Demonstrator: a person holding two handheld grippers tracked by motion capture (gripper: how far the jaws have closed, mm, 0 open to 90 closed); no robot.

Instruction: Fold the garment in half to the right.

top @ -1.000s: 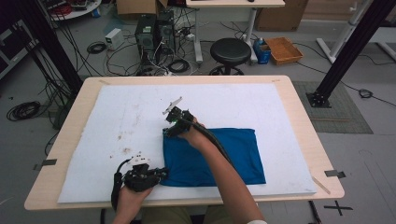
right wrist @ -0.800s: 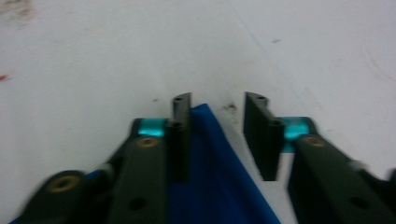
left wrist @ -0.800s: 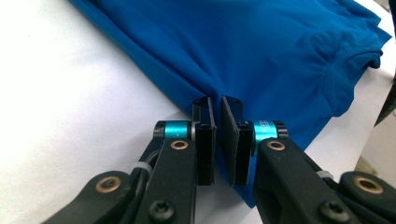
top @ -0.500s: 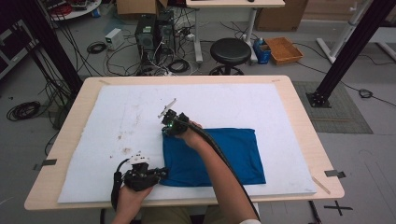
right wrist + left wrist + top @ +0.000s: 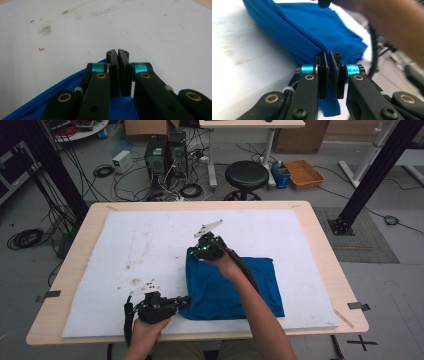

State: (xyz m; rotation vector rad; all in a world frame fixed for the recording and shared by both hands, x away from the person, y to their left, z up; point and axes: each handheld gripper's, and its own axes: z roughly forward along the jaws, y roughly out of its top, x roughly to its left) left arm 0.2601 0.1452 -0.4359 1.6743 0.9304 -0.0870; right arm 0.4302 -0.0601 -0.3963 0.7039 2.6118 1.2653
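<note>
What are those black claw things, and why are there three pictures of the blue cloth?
A person is holding a tool called a gripper in each hand, each with two black jaws that pinch. One picture looks down from above the table. The other two come from small cameras riding on the grippers, looking along their jaws. A folded blue cloth lies on a white board with a few brown stains. The left gripper is pinched shut on the cloth's near corner. The right gripper has its jaws shut at the cloth's far corner, and the cloth's edge is bunched up beneath them.
</note>
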